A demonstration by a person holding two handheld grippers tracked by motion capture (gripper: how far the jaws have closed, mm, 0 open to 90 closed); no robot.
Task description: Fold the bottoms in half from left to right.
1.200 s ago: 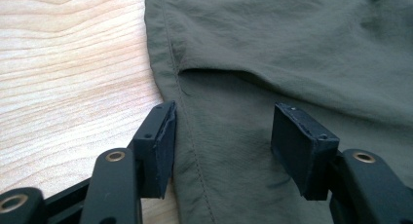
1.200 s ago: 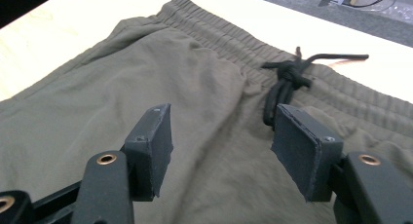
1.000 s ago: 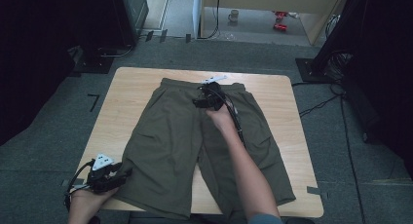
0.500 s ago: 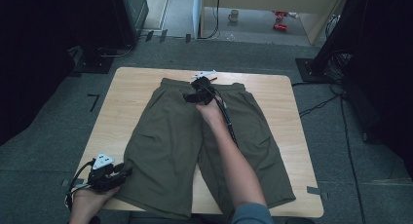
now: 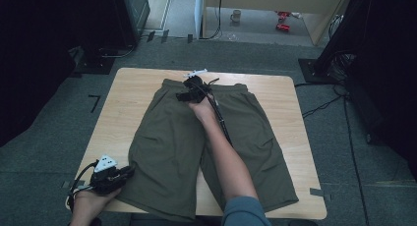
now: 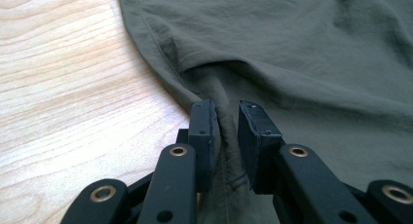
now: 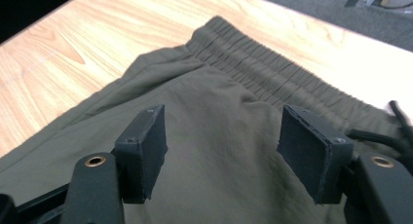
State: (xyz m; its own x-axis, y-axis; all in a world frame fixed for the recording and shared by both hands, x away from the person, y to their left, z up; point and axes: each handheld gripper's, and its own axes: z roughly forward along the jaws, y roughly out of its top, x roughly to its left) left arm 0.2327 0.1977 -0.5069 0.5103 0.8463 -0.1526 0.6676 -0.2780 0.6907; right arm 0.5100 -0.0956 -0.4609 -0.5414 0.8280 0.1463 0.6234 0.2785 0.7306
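Olive-green shorts lie flat on the wooden table, waistband at the far edge and legs toward me. My left gripper sits at the near left hem; in the left gripper view its jaws pinch a fold of the shorts' hem, so my left gripper is shut on the fabric. My right gripper hovers over the waistband's left part. In the right gripper view my right gripper stands open above the cloth, the elastic waistband just beyond it.
A dark drawstring lies at the waistband's middle. Bare tabletop flanks the shorts on both sides. Dark cabinets and cables stand on the grey floor around the table; a mug sits far behind.
My right gripper has moved left and slightly farther along the waistband, toward its left part. The left gripper has stayed on the hem.
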